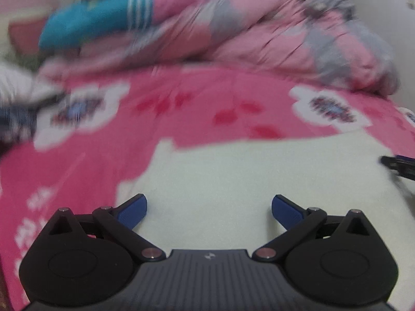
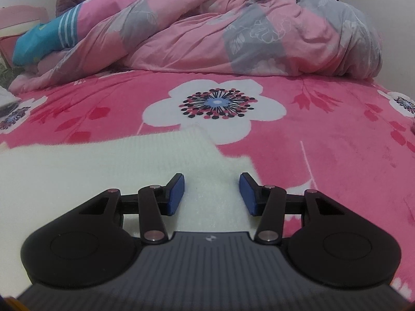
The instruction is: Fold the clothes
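Observation:
A cream-white knit garment lies flat on the pink flowered bed sheet. My left gripper hovers over the garment's left part, its blue pads wide apart with nothing between them; this view is blurred. At that view's right edge a dark tip of the other gripper shows. In the right wrist view the garment ends in a ribbed edge. My right gripper is low over its right border, pads apart, with flat cloth below the gap and not pinched.
A bunched pink and grey duvet fills the back of the bed. A teal garment with white stripes lies at its left end. Dark patterned cloth sits at the left edge. The flowered sheet spreads to the right.

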